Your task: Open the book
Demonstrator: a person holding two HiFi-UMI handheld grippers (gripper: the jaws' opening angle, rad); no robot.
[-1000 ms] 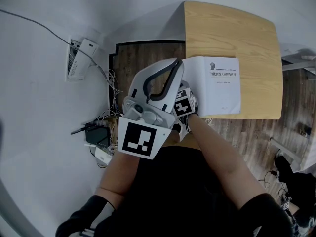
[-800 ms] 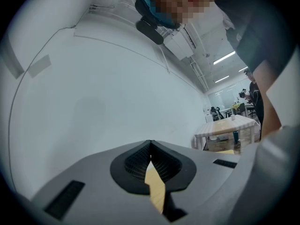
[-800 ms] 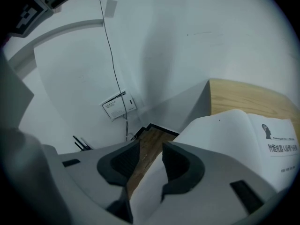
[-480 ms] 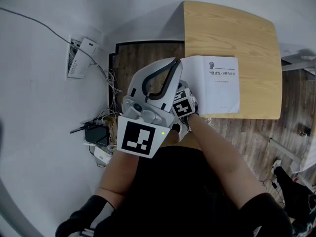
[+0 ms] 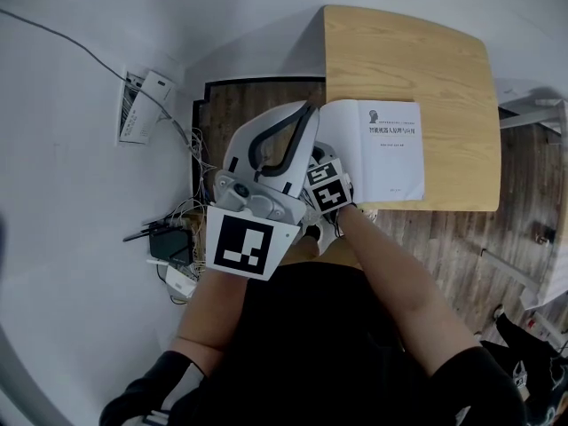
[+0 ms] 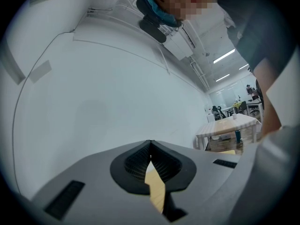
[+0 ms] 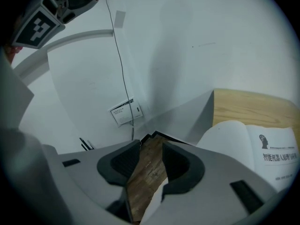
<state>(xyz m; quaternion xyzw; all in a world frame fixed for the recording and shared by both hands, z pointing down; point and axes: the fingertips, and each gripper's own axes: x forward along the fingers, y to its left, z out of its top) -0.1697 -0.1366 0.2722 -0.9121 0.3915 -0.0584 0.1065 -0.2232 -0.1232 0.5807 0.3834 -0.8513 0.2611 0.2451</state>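
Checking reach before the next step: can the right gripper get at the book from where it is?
Probably yes. The right gripper has its jaws apart with only floor showing between them, and the book lies just to its right on the table, with nothing in between.

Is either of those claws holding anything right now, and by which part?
Nothing is held. The left gripper is shut with nothing between its jaws. The right gripper is open and clamps nothing, with the book beside it.
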